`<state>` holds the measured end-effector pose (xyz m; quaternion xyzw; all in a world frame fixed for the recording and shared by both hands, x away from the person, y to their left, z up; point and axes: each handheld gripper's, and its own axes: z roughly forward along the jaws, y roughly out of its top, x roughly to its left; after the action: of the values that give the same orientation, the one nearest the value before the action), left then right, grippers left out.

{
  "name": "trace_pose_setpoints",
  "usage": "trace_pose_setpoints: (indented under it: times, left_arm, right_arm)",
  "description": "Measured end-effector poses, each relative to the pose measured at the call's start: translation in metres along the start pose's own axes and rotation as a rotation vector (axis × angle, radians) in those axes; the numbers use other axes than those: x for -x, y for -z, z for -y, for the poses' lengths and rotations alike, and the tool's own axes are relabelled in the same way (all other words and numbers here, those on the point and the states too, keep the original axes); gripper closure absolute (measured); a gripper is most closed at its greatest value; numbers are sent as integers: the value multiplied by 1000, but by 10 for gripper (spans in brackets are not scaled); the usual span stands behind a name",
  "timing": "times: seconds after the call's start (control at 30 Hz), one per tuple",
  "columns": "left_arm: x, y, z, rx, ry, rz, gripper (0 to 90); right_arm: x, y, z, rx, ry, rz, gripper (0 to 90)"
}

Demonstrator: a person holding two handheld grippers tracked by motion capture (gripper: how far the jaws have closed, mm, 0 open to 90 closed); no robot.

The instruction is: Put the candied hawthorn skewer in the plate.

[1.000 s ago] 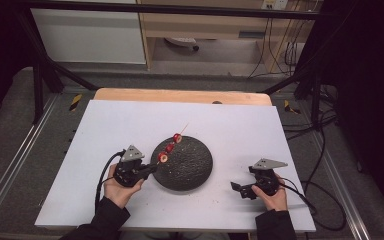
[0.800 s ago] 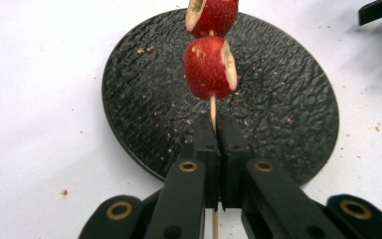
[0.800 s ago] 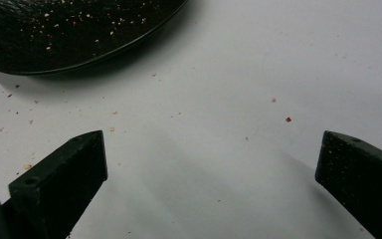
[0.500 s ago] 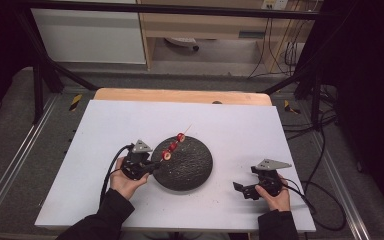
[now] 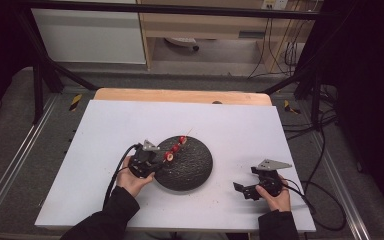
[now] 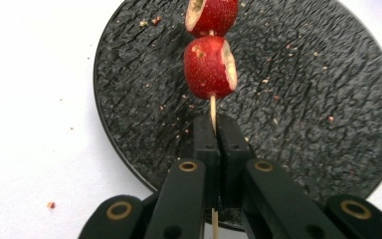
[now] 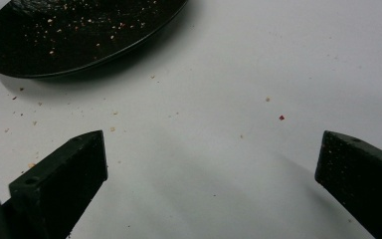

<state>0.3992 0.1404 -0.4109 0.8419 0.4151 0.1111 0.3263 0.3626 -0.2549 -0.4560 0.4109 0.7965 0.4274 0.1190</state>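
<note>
Upper red fruit (image 6: 212, 15) and plate (image 6: 328, 74) rim, both cut off by frame edge

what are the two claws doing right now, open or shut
Left claw: shut on the skewer of red fruit pieces, over the black plate.
Right claw: open, holding nothing, over the white table.

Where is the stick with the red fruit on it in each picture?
High view: the thin wooden skewer of red fruit pieces slants over the left part of the round black textured plate, held by the left gripper.
Left gripper view: it rises top centre, its stick pinched between the shut jaws.
Right gripper view: I can't find the skewer there.
Shared landmark: the plate, at top left in the right gripper view.
</note>
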Motion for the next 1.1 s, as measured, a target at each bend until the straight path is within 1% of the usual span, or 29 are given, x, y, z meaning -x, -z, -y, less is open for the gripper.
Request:
trace_pose_setpoints:
  times: [0.07, 0.17, 0.27, 0.43, 0.53, 0.67, 0.8, 0.97, 1.1]
  left_arm:
    - [0, -3, 0, -16, 3, -4, 883]
    - [2, -6, 0, -34, -7, -20, 883]
    - [4, -8, 1, -43, 3, -21, 882]
    - [6, -15, 1, -76, 1, -17, 882]
    - [7, -16, 1, -78, -1, -20, 882]
    - [10, -17, 0, -78, -6, -33, 879]
    - [10, -17, 1, -71, -8, -32, 875]
    - [9, -14, 3, -53, -32, -21, 835]
    - [7, -8, 3, -22, -42, -2, 787]
  right_arm:
    - [0, 0, 0, -1, -2, 1, 7]
    - [0, 0, 0, -2, -2, -4, 7]
    - [-1, -1, 1, -5, -2, -3, 7]
    - [-1, -1, 1, -8, -1, -2, 7]
    - [-1, -1, 0, -5, -2, -4, 8]
    - [-1, -1, 1, -6, -3, -4, 8]
    - [-1, -1, 1, -5, -3, -3, 9]
    - [-1, -2, 1, -7, -4, -3, 9]
    - [-1, -1, 1, -5, -4, -3, 9]
